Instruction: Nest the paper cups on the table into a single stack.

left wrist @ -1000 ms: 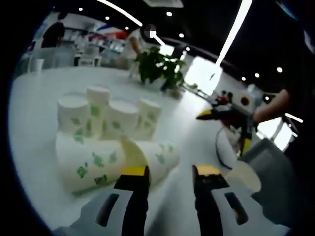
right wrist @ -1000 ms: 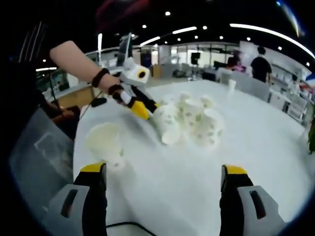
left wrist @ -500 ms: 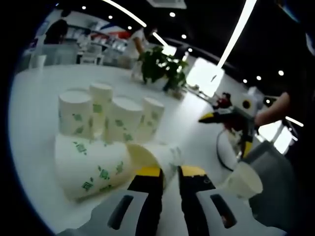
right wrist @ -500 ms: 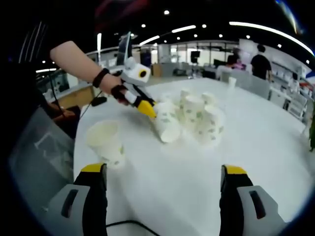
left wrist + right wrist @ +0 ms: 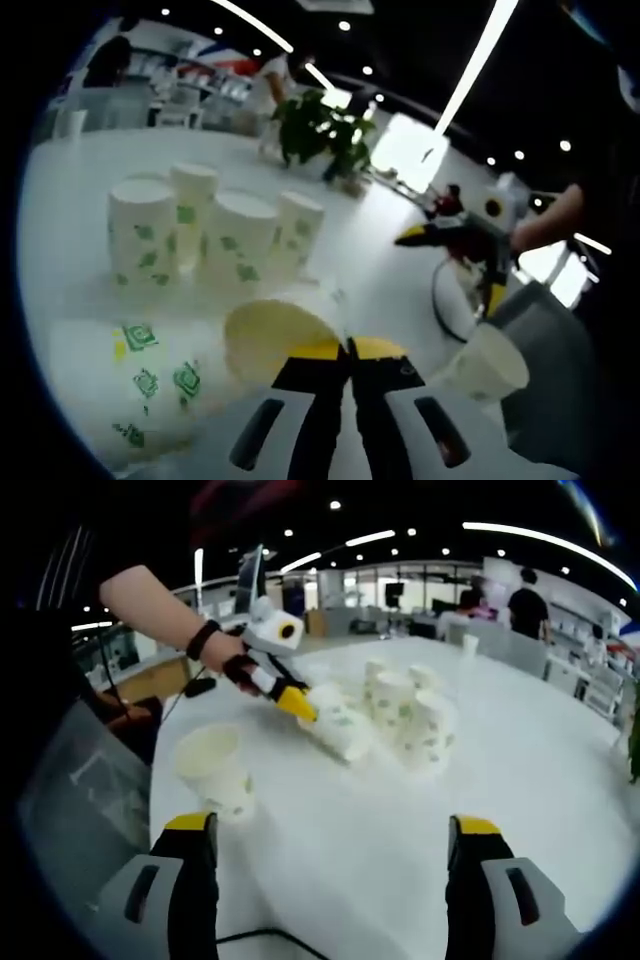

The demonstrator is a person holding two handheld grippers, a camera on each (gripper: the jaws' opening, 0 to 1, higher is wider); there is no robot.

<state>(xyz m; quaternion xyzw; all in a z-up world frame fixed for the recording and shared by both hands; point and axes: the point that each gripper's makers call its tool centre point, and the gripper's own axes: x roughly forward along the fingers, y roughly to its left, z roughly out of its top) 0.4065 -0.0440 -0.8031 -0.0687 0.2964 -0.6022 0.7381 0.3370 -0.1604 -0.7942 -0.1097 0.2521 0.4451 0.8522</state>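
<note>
On the round white table, left gripper has its yellow-tipped jaws pinched on the rim of a tipped white paper cup with green leaf print; the cup's mouth faces the camera, its long axis running away from the jaws. Four upturned leaf-print cups stand clustered just beyond. Right gripper hangs with jaws wide apart, holding nothing. The lone upright leaf-print cup stands near its left jaw, so right is nearer it.

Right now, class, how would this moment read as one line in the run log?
left gripper: shut on tipped cup rim | right gripper: open, holds nothing | upright cup: apart, mouth up | cup cluster: upside down on table
</note>
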